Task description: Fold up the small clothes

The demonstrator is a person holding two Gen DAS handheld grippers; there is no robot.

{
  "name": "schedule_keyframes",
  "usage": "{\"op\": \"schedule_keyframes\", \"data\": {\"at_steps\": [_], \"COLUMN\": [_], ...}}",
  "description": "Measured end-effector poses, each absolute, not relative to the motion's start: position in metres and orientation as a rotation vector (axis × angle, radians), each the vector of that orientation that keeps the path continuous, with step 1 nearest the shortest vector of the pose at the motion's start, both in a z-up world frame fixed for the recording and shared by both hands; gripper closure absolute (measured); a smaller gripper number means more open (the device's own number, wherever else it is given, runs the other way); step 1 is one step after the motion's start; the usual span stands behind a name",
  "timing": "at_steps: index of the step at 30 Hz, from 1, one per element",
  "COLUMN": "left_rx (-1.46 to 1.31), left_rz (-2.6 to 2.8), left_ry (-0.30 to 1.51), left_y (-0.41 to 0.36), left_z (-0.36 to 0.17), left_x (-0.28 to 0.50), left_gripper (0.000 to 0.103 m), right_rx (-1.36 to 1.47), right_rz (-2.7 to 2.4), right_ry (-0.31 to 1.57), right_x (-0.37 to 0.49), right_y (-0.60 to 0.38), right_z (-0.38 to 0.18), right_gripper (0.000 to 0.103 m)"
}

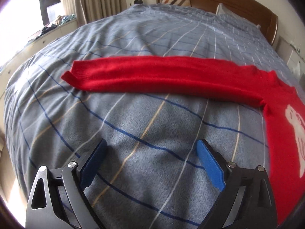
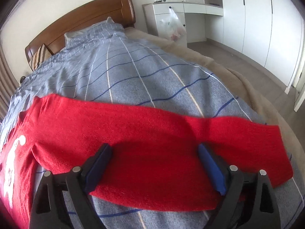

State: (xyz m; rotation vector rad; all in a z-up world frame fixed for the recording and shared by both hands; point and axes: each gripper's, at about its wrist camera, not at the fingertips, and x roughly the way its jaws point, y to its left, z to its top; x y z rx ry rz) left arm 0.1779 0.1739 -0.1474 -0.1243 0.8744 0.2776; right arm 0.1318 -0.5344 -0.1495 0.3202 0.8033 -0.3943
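Note:
A red knit sweater with a white figure on its front lies flat on the bed. In the left wrist view one sleeve stretches out to the left, and the body runs down the right edge. My left gripper is open and empty above bare bedcover, in front of that sleeve. In the right wrist view the other sleeve stretches to the right. My right gripper is open, its blue pads spread over the middle of that sleeve, not closed on it.
The bed has a grey-blue checked cover and a wooden headboard. A beige blanket lines the bed's right side. White cabinets and a plastic bag stand beyond. Curtains and a cluttered sill are at the left.

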Motion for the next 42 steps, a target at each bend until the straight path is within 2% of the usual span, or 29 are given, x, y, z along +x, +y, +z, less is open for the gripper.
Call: {"op": "schedule_keyframes", "data": {"at_steps": [2, 13, 42], "left_rx": [-0.1, -0.137, -0.135], "left_rz": [0.289, 0.257, 0.261], "left_ry": [0.813, 0.783, 0.781], "left_y": [0.171, 0.176, 0.174], "left_z": [-0.152, -0.155, -0.156], "left_x": [0.172, 0.168, 0.167], "left_gripper": [0.001, 0.001, 0.001], "right_rx": [0.287, 0.219, 0.219], "right_rz": [-0.412, -0.456, -0.456], "right_ry": [0.816, 0.868, 0.867], "right_x": [0.134, 0.147, 0.147], "right_y": [-0.531, -0.522, -0.521], "right_z": [-0.151, -0.151, -0.152], "right_gripper": [0.0, 0.0, 0.0]}}
